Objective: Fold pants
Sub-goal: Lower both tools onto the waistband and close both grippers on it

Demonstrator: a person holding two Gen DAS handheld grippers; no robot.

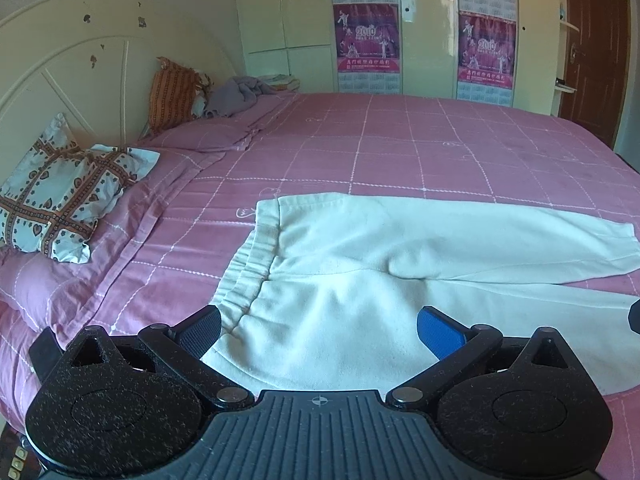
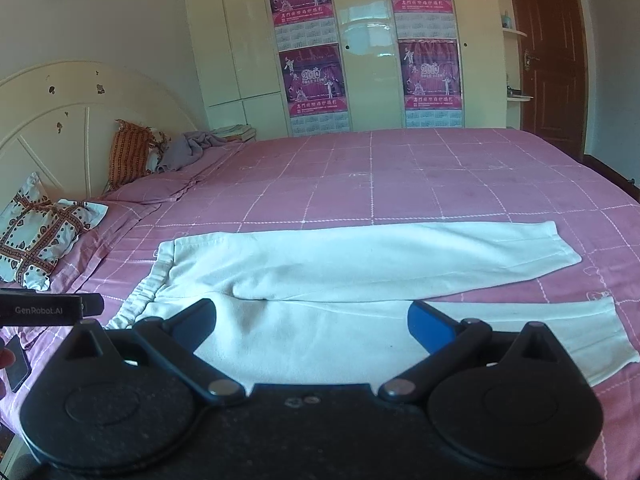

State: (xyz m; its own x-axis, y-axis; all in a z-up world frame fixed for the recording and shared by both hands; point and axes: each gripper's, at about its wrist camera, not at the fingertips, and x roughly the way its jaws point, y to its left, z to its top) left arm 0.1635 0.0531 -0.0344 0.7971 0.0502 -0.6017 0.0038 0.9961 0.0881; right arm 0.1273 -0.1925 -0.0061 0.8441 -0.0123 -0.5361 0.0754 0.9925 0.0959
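Observation:
White sweatpants (image 1: 360, 248) lie flat on the pink checked bed, waistband (image 1: 248, 264) to the left, both legs stretched to the right. My left gripper (image 1: 318, 330) is open and empty, hovering over the near hip by the waistband. In the right wrist view the pants (image 2: 360, 268) show whole, with the far leg cuff (image 2: 560, 248) and near leg cuff (image 2: 616, 336) at the right. My right gripper (image 2: 312, 326) is open and empty above the near leg's thigh. The left gripper's body (image 2: 44, 310) shows at the left edge of that view.
Patterned pillow (image 1: 60, 200) and pink pillows lie at the left by the cream headboard (image 1: 80, 80). An orange pillow (image 1: 172, 92) and grey cloth (image 1: 240, 94) sit at the far corner. Wardrobe with posters (image 2: 316, 48) stands behind; brown door (image 2: 548, 60) at right. A phone (image 2: 16, 364) lies near left.

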